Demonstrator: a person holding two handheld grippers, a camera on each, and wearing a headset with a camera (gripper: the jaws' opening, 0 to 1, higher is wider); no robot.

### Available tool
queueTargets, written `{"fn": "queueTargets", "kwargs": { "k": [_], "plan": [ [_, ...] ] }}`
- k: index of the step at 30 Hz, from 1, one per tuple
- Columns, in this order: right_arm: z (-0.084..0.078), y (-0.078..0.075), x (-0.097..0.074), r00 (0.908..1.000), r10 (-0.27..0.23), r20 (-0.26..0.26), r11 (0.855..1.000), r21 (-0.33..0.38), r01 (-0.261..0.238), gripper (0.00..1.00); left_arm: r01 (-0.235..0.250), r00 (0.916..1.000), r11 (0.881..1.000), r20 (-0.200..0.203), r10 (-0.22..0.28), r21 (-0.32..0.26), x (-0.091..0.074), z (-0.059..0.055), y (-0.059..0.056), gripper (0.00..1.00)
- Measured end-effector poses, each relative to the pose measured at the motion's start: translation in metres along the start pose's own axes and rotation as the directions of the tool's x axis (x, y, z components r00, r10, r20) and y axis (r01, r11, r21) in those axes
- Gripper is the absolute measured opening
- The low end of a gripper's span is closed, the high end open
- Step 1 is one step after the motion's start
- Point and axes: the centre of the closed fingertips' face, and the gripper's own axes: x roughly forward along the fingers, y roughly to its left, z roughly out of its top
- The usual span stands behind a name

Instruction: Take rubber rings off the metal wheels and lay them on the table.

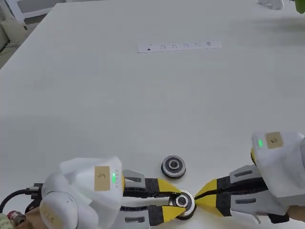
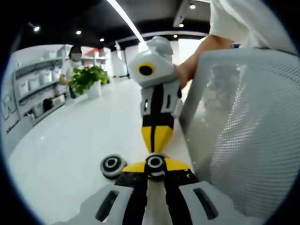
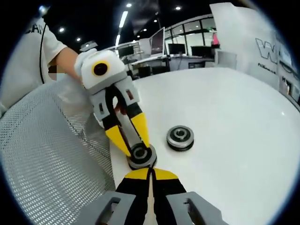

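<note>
closest in, at bottom of head view: left hand-held gripper (image 1: 178, 201), reaching in from the left, jaws closed on opposite sides of a metal wheel (image 1: 185, 200). wheel clamped at the very tips, flat face up, at the near edge of the white surface (image 1: 143, 109).

opposite it: right hand-held gripper (image 1: 199, 194), coming in from the right. jaws drawn almost fully together, only a thin slit between them in the right gripper view. tips touching the wheel's rim at its dark outer band, presumably the rubber ring (image 3: 134, 162). cannot tell whether any of that band is actually pinched.

key relation: wheel dead ahead of the right tips, touching them, no sideways offset. both hand-held grippers nose to nose on one line running left to right, wheel between them. same picture in the left gripper view, with the wheel between its own yellow tips and the other hand-held gripper coming down onto it from straight ahead.

judged step: left holding the wheel steady, right set to peel the ring. pull probably back along the right hand-held gripper's own long axis, away from the left.

second wheel (image 1: 173, 167) lying flat just beyond the held one, apart from both pairs of jaws, ring seemingly on. about equally near either side.

no loose ring noted on the surface.
</note>
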Motion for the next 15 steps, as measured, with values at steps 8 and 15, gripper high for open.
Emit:
{"fn": "queueTargets", "kwargs": {
  "k": [8,15],
  "plan": [
    [0.0051,-0.002,-0.0038,0.9995,-0.002,0.033,0.999,0.052,0.001,0.0,-0.004,1.0,1.0,-0.001,0.004,0.002,-0.0001,0.0003,0.0003,0.14],
    [0.0043,-0.0021,-0.0038,0.9974,0.033,0.065,0.969,0.243,-0.048,0.0,-0.007,1.0,1.0,0.002,0.007,-0.004,-0.0004,0.0002,0.0004,0.14]
  ]
}}
